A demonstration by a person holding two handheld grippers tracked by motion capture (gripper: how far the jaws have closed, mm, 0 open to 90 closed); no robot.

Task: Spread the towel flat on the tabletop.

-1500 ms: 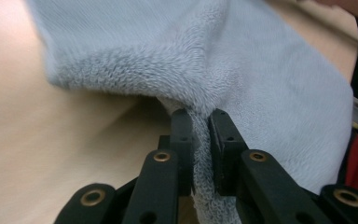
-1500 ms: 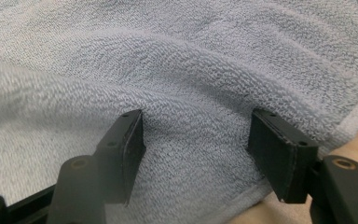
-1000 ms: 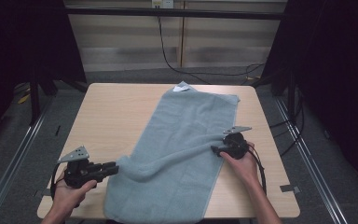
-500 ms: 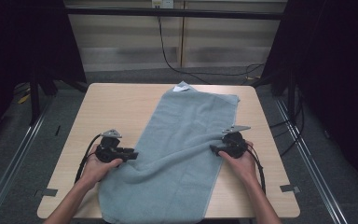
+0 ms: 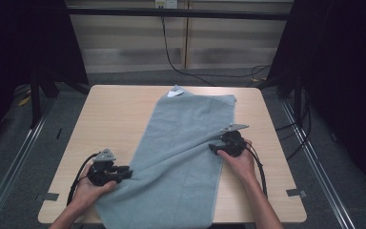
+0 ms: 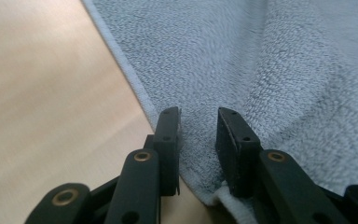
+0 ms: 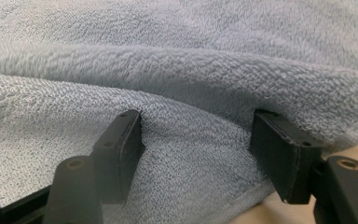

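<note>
Left gripper (image 5: 124, 172) moves in to towel (image 5: 186, 143) edge, jaws closing, cloth between, not squeezed yet. Right gripper (image 5: 213, 148) wide around fold, likely steadying.

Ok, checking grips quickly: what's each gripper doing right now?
Left gripper: open; tongs just closing around the towel edge, not pressing it.
Right gripper: tongs wide, towel bunched between; grip cannot be told.

Light wooden table (image 5: 119, 114), grey towel (image 5: 186, 143) spread lengthwise on it, near end overhanging the edge
</note>
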